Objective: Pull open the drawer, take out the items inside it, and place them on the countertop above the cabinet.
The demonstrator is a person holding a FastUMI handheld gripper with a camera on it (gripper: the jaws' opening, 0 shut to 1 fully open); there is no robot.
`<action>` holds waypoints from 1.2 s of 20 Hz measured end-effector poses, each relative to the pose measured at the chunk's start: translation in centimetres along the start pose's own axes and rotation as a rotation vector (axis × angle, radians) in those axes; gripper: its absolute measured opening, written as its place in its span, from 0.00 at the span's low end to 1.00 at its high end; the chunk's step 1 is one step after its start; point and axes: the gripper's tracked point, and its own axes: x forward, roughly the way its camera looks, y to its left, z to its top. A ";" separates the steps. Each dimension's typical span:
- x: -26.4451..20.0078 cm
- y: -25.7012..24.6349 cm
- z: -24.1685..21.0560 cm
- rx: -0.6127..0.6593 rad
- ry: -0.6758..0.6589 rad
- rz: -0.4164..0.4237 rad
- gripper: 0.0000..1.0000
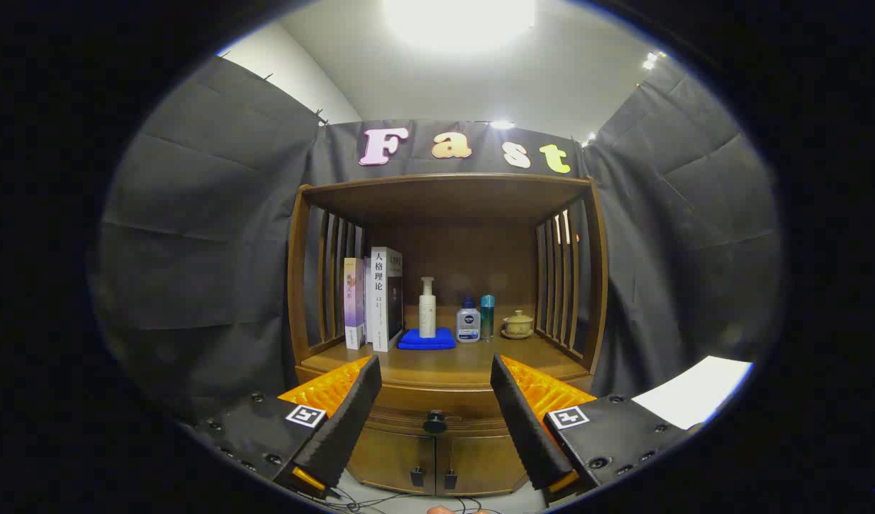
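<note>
A brown wooden cabinet [448,371] stands ahead against the booth wall. Its drawer [437,414] sits under the countertop [451,360] and looks closed; a round dark knob [435,423] marks its front. The knob lies between my fingers and some way beyond them. My gripper [437,428] is open, its fingers spread wide with nothing between them. What the drawer holds is hidden.
On the countertop stand books [376,300] at the left, a white pump bottle [427,308] on a blue cloth [427,340], a small bottle [468,321], a teal bottle [486,317] and a lidded cup [518,325]. Slatted side walls flank it. Two small doors [435,464] sit below the drawer.
</note>
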 end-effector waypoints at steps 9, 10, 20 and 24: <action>0.5 0.1 -1.3 0.006 0.032 -0.008 0.97; 0.5 0.0 -1.2 0.002 0.029 -0.010 0.97; 0.6 0.0 -1.2 -0.001 0.013 -0.018 0.97; 0.6 0.1 -1.0 0.006 0.000 -0.016 0.97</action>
